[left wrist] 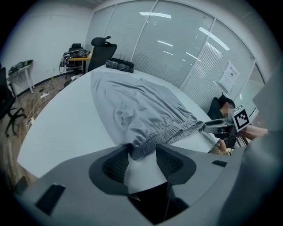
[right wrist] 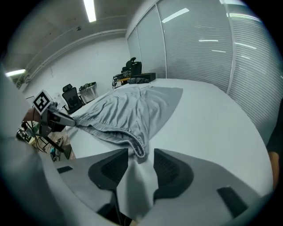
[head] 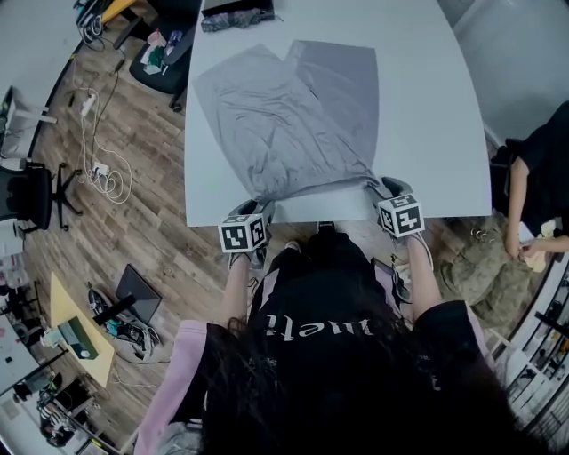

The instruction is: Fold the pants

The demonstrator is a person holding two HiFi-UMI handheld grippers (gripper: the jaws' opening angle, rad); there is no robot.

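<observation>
Grey pants [head: 293,115] lie flat on the white table [head: 427,107], the elastic waistband at the near edge and the legs pointing away. My left gripper [head: 262,208] sits at the waistband's left corner and my right gripper [head: 384,189] at its right corner. In the left gripper view the gripper [left wrist: 142,156] stands open, and the gathered corner of the pants [left wrist: 141,106] lies loose between the jaw tips. In the right gripper view the gripper [right wrist: 140,161] is open too, with the curled waistband end [right wrist: 137,148] between its tips, not pinched.
A dark folded garment [head: 236,16] lies at the table's far edge. An office chair [head: 169,49] stands beyond the far left corner. A person [head: 542,178] stands at the right by a khaki bag [head: 484,267]. Cables [head: 102,178] trail over the wooden floor on the left.
</observation>
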